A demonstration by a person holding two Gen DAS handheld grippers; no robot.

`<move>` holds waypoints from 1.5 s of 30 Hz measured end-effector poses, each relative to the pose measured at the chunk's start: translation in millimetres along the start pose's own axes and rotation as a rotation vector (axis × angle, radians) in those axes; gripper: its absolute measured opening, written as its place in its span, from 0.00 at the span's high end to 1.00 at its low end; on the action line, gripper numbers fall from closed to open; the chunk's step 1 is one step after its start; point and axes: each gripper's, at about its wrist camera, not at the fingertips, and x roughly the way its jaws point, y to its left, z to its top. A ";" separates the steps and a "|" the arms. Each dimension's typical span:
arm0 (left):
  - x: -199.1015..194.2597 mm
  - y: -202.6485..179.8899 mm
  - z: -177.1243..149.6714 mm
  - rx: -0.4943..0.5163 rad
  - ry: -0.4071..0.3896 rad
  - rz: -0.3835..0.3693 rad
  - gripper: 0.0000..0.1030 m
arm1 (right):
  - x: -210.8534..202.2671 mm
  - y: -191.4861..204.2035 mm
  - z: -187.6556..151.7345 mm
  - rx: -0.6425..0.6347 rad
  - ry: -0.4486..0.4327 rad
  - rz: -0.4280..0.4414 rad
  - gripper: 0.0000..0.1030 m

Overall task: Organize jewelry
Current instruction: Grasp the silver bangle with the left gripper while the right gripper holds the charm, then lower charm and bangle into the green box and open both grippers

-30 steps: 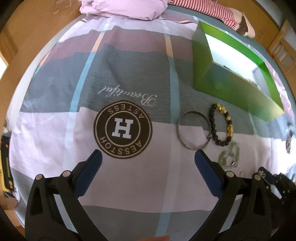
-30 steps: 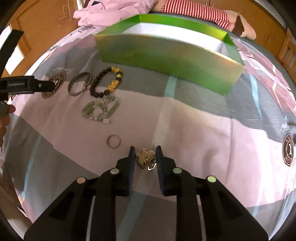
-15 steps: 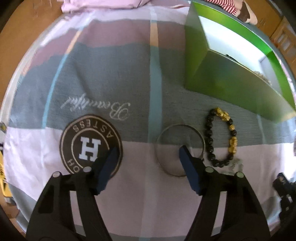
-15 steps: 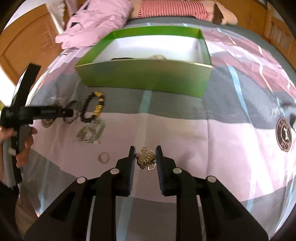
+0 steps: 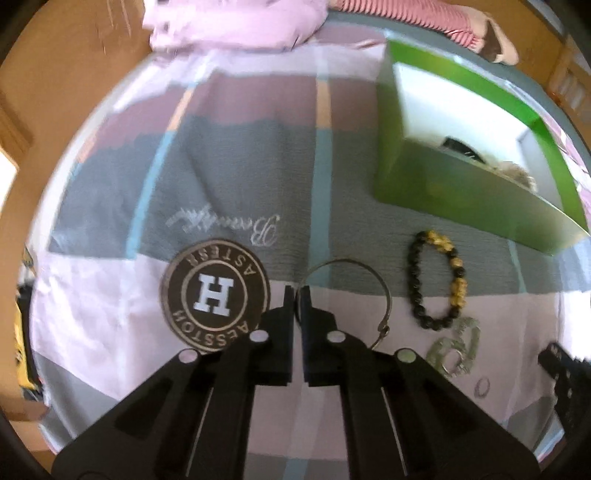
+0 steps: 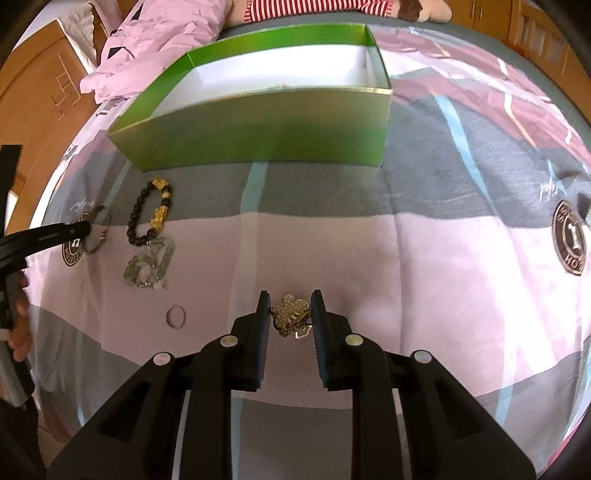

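My left gripper (image 5: pixel 296 291) is shut on the near-left rim of a thin silver bangle (image 5: pixel 373 275) that lies on the bed. A black and gold bead bracelet (image 5: pixel 436 277) lies to its right, with a pale green bracelet (image 5: pixel 456 347) and a small ring (image 5: pixel 482 387) nearer me. My right gripper (image 6: pixel 289 308) is shut on a gold flower brooch (image 6: pixel 290 312), held above the bedspread. The open green box (image 6: pixel 266 122) stands beyond, white inside. In the right wrist view the left gripper (image 6: pixel 86 229) holds the bangle (image 6: pixel 98 236) at far left.
The bed is covered by a pink and grey bedspread (image 5: pixel 236 166) with round H logos (image 5: pixel 216 295). A pink quilt (image 5: pixel 236 22) and a striped stuffed toy (image 5: pixel 424 18) lie at the far end. Some jewelry (image 5: pixel 513 173) lies inside the box. Wooden furniture surrounds the bed.
My left gripper moved forward to the silver bangle and closed on its rim. My right gripper rose and moved toward the green box with the brooch still in it.
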 end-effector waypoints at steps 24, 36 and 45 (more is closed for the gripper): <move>-59.5 -20.4 -28.8 0.098 -0.073 -0.188 0.97 | -5.9 -3.5 -2.3 0.042 -0.030 -0.012 0.78; -99.5 -33.4 12.3 0.147 -0.170 -0.206 0.97 | -29.4 2.9 38.5 0.017 -0.087 -0.017 0.78; -68.9 -84.5 89.9 0.163 -0.150 -0.223 0.97 | -13.6 -8.9 136.4 0.044 -0.116 -0.066 0.78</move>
